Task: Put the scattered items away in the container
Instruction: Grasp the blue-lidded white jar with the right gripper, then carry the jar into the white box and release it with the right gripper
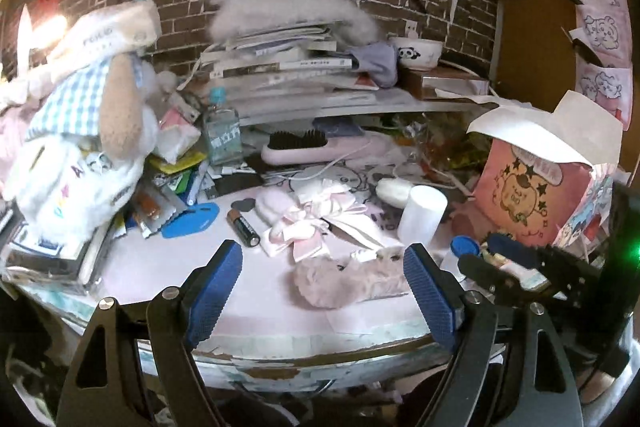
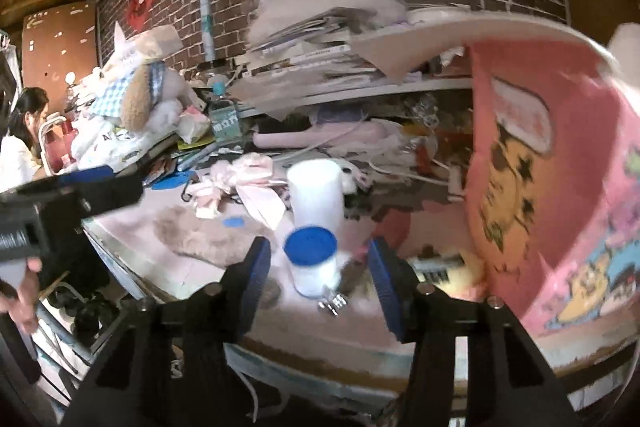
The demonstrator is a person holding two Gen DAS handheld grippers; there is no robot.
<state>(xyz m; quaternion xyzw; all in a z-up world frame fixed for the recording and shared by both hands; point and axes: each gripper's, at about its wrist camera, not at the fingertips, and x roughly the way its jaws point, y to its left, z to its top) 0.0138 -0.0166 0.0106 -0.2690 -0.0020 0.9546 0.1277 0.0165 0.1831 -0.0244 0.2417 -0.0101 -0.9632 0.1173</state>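
Observation:
My left gripper [image 1: 322,291] is open above the pink table's front edge [image 1: 320,339], with a fluffy pink item [image 1: 348,279] lying just ahead between its blue pads [image 1: 216,291]. A black battery [image 1: 243,227], a pink ribbon bow [image 1: 308,223] and a white cylinder [image 1: 422,213] lie beyond. My right gripper [image 2: 320,279] is open, its fingers on either side of a small blue-lidded jar [image 2: 310,259] without touching it. The white cylinder [image 2: 316,193] stands behind the jar. A pink paper bag [image 2: 552,187] stands open to the right. The right gripper [image 1: 500,259] also shows beside the bag [image 1: 532,195].
A plush toy [image 1: 92,131] and a book pile [image 1: 48,251] crowd the left. A pink hairbrush [image 1: 308,147], a glass bottle [image 1: 222,135] and a shelf of stacked books [image 1: 288,67] fill the back. A person [image 2: 20,143] sits far left. A small metal clip [image 2: 332,303] lies by the jar.

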